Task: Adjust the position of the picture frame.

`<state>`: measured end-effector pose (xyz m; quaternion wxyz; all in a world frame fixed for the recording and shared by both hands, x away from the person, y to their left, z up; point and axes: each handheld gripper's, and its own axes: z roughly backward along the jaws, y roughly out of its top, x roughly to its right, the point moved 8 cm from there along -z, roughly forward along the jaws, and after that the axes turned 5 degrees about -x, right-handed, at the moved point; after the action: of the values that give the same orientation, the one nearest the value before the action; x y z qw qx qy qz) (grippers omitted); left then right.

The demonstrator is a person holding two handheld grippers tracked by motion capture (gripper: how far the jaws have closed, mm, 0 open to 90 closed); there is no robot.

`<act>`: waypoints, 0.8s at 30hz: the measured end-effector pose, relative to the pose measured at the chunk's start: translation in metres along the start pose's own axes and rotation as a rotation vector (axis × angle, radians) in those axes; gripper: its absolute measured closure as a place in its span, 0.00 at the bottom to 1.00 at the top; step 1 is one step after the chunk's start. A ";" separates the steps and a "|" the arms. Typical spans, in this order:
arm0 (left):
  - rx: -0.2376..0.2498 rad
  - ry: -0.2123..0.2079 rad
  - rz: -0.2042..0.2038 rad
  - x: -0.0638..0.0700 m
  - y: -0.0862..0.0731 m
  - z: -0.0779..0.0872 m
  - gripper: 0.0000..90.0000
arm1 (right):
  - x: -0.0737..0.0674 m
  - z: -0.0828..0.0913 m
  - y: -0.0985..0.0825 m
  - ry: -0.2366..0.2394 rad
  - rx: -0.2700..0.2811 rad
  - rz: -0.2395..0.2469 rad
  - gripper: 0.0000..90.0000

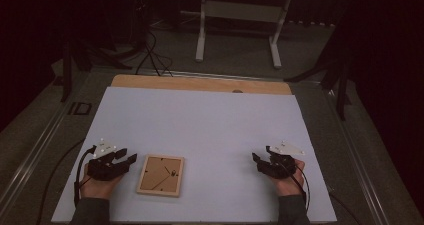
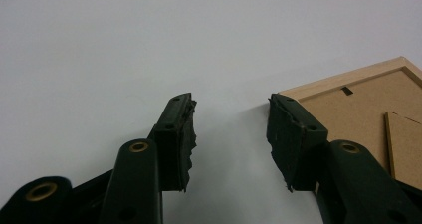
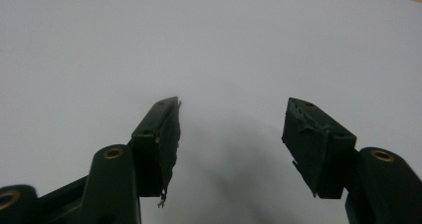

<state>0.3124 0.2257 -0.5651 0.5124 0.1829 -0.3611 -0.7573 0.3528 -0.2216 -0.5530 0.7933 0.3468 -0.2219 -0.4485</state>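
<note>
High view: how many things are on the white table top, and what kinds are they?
Wooden picture frame, lying back side up: 1
Black grippers, each held in a hand, jaws open: 2, the left gripper and the right gripper
Total: 3

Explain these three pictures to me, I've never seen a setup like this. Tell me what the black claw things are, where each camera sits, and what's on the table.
No robot here: a person holds a hand-operated two-jaw tool in each hand. The high view looks down on the table; the left gripper is at the left, the right gripper at the right. The other two pictures come from small cameras riding on each gripper, looking along its black jaws. On the white sheet lies a wooden picture frame, back side up. In the left gripper view the frame's corner sits just beside one jaw; whether they touch is unclear. Both grippers stand open and hold nothing.
</note>
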 end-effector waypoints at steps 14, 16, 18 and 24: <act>0.036 0.006 -0.005 0.002 0.004 0.006 0.58 | -0.008 0.006 0.010 0.017 0.045 0.016 0.43; 0.038 0.004 -0.007 0.002 0.005 0.007 0.58 | -0.010 0.006 0.011 0.022 0.053 0.017 0.43; 0.039 0.003 -0.009 0.002 0.005 0.007 0.58 | -0.011 0.007 0.012 0.025 0.054 0.021 0.43; 0.039 0.005 -0.016 0.003 0.005 0.007 0.58 | -0.018 0.007 0.016 0.034 0.064 0.040 0.43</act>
<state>0.3098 0.2239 -0.5565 0.5036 0.1975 -0.3730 -0.7538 0.3474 -0.2026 -0.5372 0.7942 0.3751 -0.2297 -0.4193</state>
